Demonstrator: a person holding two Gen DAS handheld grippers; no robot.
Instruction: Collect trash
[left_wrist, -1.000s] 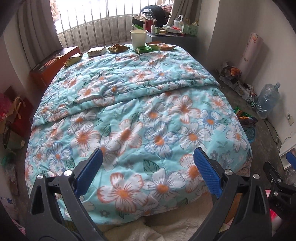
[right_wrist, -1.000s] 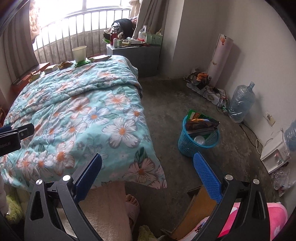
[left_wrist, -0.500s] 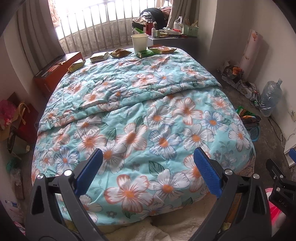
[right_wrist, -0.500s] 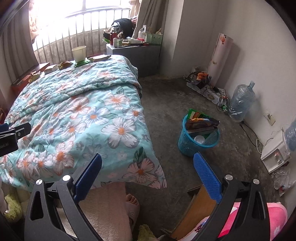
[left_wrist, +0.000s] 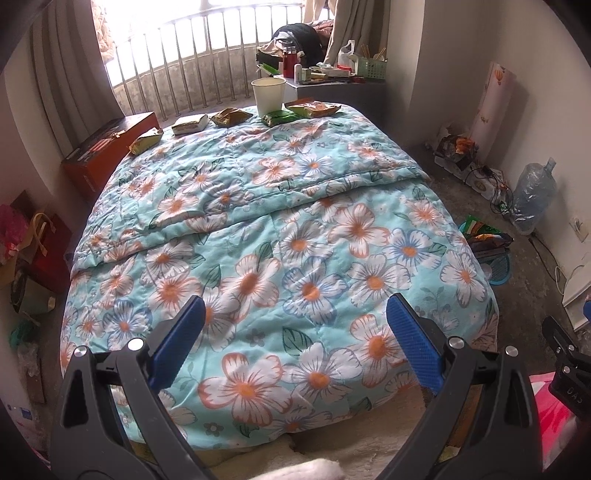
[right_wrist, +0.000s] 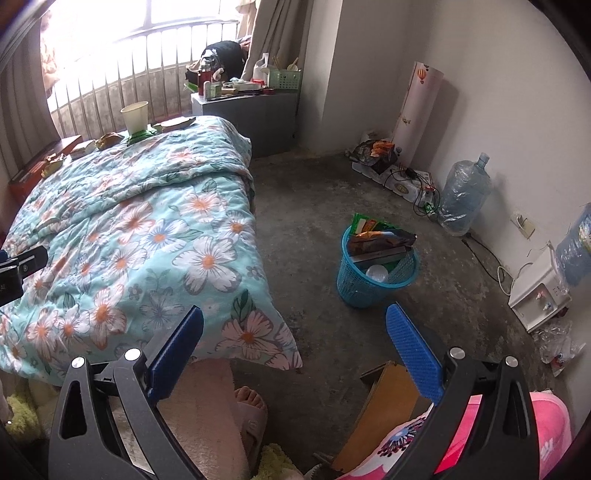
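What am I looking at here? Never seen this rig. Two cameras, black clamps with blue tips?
No robot: a person holds a two-finger gripper in each hand, with a fisheye camera looking along the fingers. The left view shows the left gripper, open and empty, above the floral quilt. At the far end lie snack wrappers and a paper cup. The right view shows the right gripper, also open and empty, facing the floor and a blue basket already holding trash.

Floral bed (left_wrist: 280, 229), barred window (left_wrist: 192, 55), concrete floor (right_wrist: 314, 192)
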